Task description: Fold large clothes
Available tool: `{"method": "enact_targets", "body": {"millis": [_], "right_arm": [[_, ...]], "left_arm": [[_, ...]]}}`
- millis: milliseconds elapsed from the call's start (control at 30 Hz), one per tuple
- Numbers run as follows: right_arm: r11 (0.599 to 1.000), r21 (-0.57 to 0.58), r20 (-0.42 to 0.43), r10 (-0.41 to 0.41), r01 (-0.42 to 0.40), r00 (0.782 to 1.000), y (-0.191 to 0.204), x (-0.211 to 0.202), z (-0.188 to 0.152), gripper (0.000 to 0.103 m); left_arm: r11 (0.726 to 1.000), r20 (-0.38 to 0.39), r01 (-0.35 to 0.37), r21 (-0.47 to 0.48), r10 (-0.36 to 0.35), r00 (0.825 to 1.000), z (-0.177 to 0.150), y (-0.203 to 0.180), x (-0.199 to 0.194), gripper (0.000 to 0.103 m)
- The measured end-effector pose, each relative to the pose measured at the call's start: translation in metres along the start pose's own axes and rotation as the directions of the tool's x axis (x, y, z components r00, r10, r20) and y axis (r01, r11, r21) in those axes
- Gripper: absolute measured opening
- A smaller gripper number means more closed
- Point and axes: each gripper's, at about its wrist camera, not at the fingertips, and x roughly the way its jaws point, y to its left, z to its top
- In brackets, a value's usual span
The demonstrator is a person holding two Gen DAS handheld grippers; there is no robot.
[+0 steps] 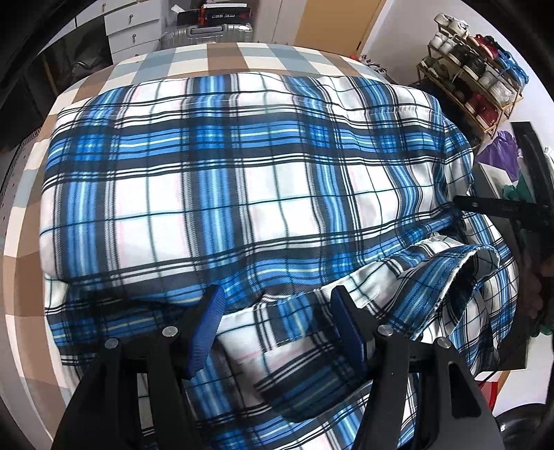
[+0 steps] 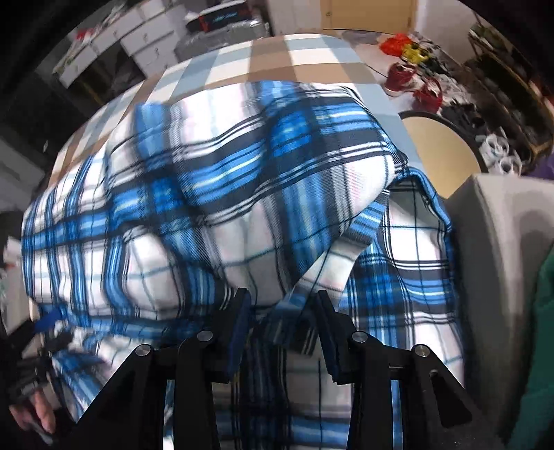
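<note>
A large blue, white and black plaid shirt (image 1: 242, 194) lies spread over a bed with a brown, grey and white checked cover (image 1: 194, 59). Its near edge is bunched, with a sleeve cuff (image 1: 474, 263) folded over at the right. My left gripper (image 1: 277, 297) points down at the near hem, jaws apart, cloth lying loose between the blue pads (image 1: 207, 325). In the right wrist view the shirt (image 2: 207, 207) is blurred. My right gripper (image 2: 282, 301) straddles a raised fold of it, jaws narrower, pads not visibly pressing. The left gripper (image 2: 48, 322) shows at that view's left edge.
A silver suitcase (image 1: 207, 34) and white drawers (image 1: 131, 31) stand beyond the bed. A shoe rack (image 1: 474, 76) stands at the far right, with red shoes (image 2: 401, 76) on the floor. A grey box (image 2: 495, 277) sits close on the right. A person's hand (image 2: 34, 415) shows at lower left.
</note>
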Motion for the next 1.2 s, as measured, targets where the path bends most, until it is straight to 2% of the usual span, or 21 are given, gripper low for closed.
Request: {"method": "enact_targets", "body": {"millis": [100, 200, 233, 300, 367, 433, 467, 533, 567, 600, 667, 733, 767, 800, 833, 900, 1000, 1067, 1100, 1200], "right_arm": [[0.998, -0.061, 0.021, -0.009, 0.010, 1.000, 0.012, -0.024, 0.004, 0.037], [0.997, -0.069, 0.103, -0.033, 0.040, 0.994, 0.015, -0.057, 0.014, 0.039], [0.998, -0.045, 0.146, -0.039, 0.046, 0.988, 0.011, -0.066, 0.019, 0.043], [0.999, 0.032, 0.176, -0.045, 0.040, 0.983, -0.002, -0.069, 0.025, 0.065], [0.988, 0.155, 0.131, 0.001, -0.022, 0.991, -0.021, -0.052, 0.031, 0.066], [0.955, 0.267, 0.092, 0.107, -0.128, 0.990, -0.037, -0.027, 0.033, 0.065], [0.929, 0.319, 0.095, 0.166, -0.188, 0.982, -0.044, -0.016, 0.033, 0.060], [0.876, 0.398, 0.127, 0.241, -0.272, 0.962, -0.053, -0.001, 0.030, 0.043], [0.858, 0.406, 0.153, 0.275, -0.314, 0.949, -0.054, 0.001, 0.031, 0.021], [0.852, 0.401, 0.180, 0.286, -0.336, 0.941, -0.052, -0.002, 0.032, 0.011], [0.862, 0.353, 0.288, 0.271, -0.364, 0.919, -0.047, -0.025, 0.029, 0.006], [0.874, 0.283, 0.409, 0.261, -0.394, 0.874, -0.042, -0.055, 0.020, 0.004], [0.881, 0.256, 0.449, 0.258, -0.399, 0.856, -0.040, -0.067, 0.015, 0.004], [0.886, 0.242, 0.464, 0.251, -0.395, 0.849, -0.039, -0.074, 0.010, 0.004], [0.894, 0.232, 0.457, 0.248, -0.384, 0.854, -0.037, -0.077, 0.003, 0.004], [0.907, 0.243, 0.424, 0.220, -0.345, 0.878, -0.036, -0.072, -0.008, 0.004], [0.951, 0.247, 0.281, 0.112, -0.185, 0.953, -0.033, -0.036, -0.022, 0.003], [0.960, 0.252, 0.157, 0.087, -0.125, 0.984, -0.034, -0.009, -0.026, 0.006], [0.958, 0.266, 0.102, 0.077, -0.102, 0.992, -0.034, 0.001, -0.028, 0.014], [0.965, 0.245, 0.087, 0.077, -0.096, 0.993, -0.033, -0.011, -0.025, 0.019]], "left_arm": [[1.000, -0.005, -0.022, -0.004, 0.022, 1.000, -0.005, 0.011, 0.006, 0.059], [0.999, -0.010, -0.037, 0.009, 0.037, 0.999, -0.011, 0.015, 0.003, 0.059], [0.999, -0.010, -0.045, 0.013, 0.045, 0.999, -0.011, 0.011, 0.004, 0.059], [0.997, 0.000, -0.071, 0.020, 0.071, 0.997, -0.005, 0.000, 0.008, 0.059], [0.994, 0.016, -0.102, 0.035, 0.102, 0.995, -0.006, -0.002, 0.004, 0.059], [0.992, 0.028, -0.117, 0.045, 0.116, 0.993, -0.003, -0.010, 0.003, 0.059], [0.992, 0.029, -0.116, 0.044, 0.115, 0.993, -0.003, -0.010, 0.002, 0.059], [0.993, 0.029, -0.108, 0.036, 0.107, 0.994, -0.004, -0.010, 0.001, 0.059], [0.994, 0.026, -0.103, 0.029, 0.102, 0.994, -0.006, -0.009, 0.000, 0.059], [0.995, 0.024, -0.098, 0.026, 0.098, 0.995, -0.006, -0.009, 0.000, 0.059], [0.996, 0.020, -0.083, 0.014, 0.082, 0.996, -0.007, -0.008, 0.001, 0.059], [0.997, 0.022, -0.072, 0.011, 0.072, 0.997, -0.008, -0.005, 0.000, 0.059], [0.997, 0.026, -0.069, 0.013, 0.069, 0.997, -0.009, -0.005, -0.002, 0.059], [0.997, 0.027, -0.070, 0.015, 0.070, 0.997, -0.008, -0.007, -0.002, 0.059], [0.997, 0.028, -0.075, 0.018, 0.075, 0.997, -0.008, -0.008, -0.003, 0.059], [0.997, 0.027, -0.078, 0.020, 0.078, 0.997, -0.009, -0.009, -0.003, 0.059], [0.997, 0.020, -0.073, 0.017, 0.072, 0.997, -0.007, -0.007, -0.001, 0.059], [0.999, 0.015, -0.047, 0.004, 0.047, 0.999, -0.007, -0.007, -0.002, 0.059], [0.999, 0.013, -0.040, 0.000, 0.040, 0.999, -0.006, -0.007, -0.002, 0.059], [0.999, 0.018, -0.040, -0.001, 0.040, 0.999, -0.006, -0.007, -0.004, 0.059]]}}
